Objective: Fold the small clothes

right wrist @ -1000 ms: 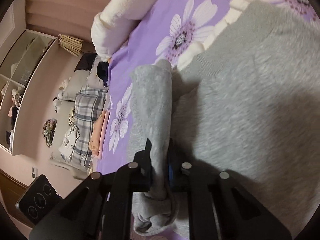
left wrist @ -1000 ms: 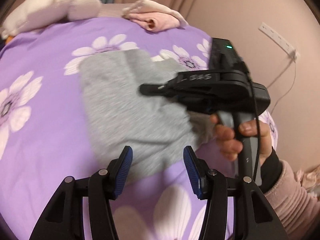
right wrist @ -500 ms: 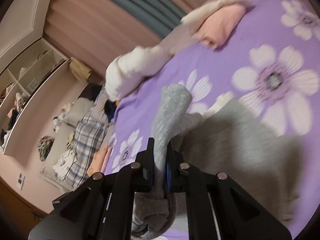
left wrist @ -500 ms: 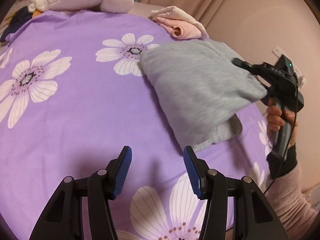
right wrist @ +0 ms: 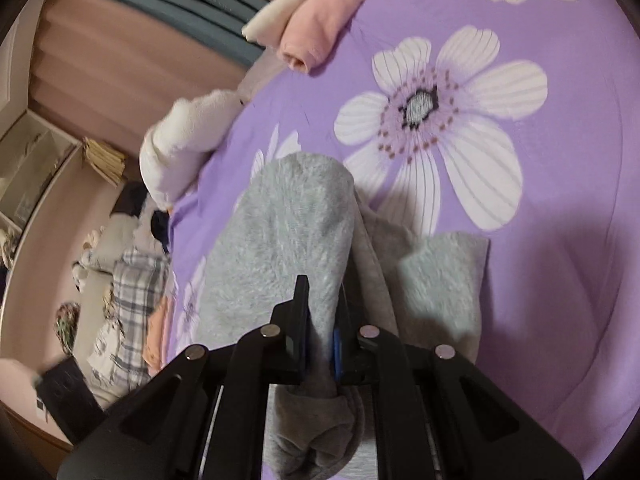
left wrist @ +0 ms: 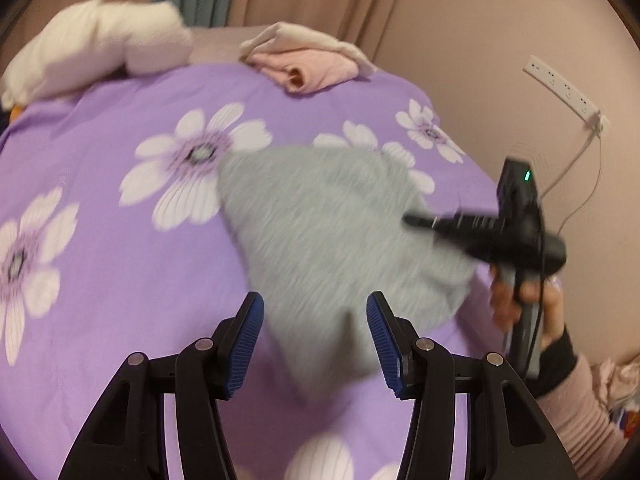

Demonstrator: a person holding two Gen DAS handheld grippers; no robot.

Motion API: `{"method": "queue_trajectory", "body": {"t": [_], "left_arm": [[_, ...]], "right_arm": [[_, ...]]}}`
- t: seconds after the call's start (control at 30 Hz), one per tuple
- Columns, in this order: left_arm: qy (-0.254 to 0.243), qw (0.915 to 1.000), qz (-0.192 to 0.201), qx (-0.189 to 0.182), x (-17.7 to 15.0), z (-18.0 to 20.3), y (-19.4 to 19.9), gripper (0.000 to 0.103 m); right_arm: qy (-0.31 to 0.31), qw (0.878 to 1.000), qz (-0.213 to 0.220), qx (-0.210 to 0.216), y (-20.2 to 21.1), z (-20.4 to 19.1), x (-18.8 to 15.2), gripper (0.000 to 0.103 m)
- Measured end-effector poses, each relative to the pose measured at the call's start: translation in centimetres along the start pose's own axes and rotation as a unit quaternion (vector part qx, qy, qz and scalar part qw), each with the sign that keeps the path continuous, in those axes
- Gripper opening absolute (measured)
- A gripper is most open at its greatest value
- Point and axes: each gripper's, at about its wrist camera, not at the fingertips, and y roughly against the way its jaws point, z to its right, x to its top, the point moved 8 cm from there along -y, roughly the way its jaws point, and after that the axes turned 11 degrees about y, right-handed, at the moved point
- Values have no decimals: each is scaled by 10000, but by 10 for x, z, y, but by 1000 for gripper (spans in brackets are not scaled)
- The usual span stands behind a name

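Since half a second ago the right tongs (right wrist: pixel 320 336) have dragged the grey garment (left wrist: pixel 340 236) back over the purple bedspread (left wrist: pixel 120 280), clamped on its bunched edge. Left tongs (left wrist: pixel 315 338) hover apart, empty, just above its near corner.

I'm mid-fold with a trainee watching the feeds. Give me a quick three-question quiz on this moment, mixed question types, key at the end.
1. True or false: the left gripper is clamped on the grey garment.
2. Multiple choice: what is the right gripper shut on? A) the pink folded clothes B) the grey garment C) nothing
3. Fill in: the purple bedspread is printed with white ____.

Key
1. False: its jaws stand open, with nothing between the pads.
2. B: grey cloth is bunched between the closed fingers in the right wrist view.
3. Flowers.
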Motion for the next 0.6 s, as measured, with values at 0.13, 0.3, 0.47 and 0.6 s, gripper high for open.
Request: {"method": "queue_trajectory", "body": {"t": [0.13, 0.3, 0.47, 0.6], "left_arm": [[-28, 9997, 171, 186, 27, 11, -23, 52], [277, 9992, -85, 284, 37, 10, -58, 52], [356, 9960, -440, 697, 27, -4, -90, 52], [385, 9943, -535, 843, 17, -7, -100, 52]], "right_arm": [[328, 9992, -69, -207, -5, -1, -8, 11], [267, 9996, 39, -2, -8, 7, -13, 12], [109, 9994, 79, 323, -9, 16, -17, 11], [34, 9986, 67, 520, -9, 20, -20, 9]]}}
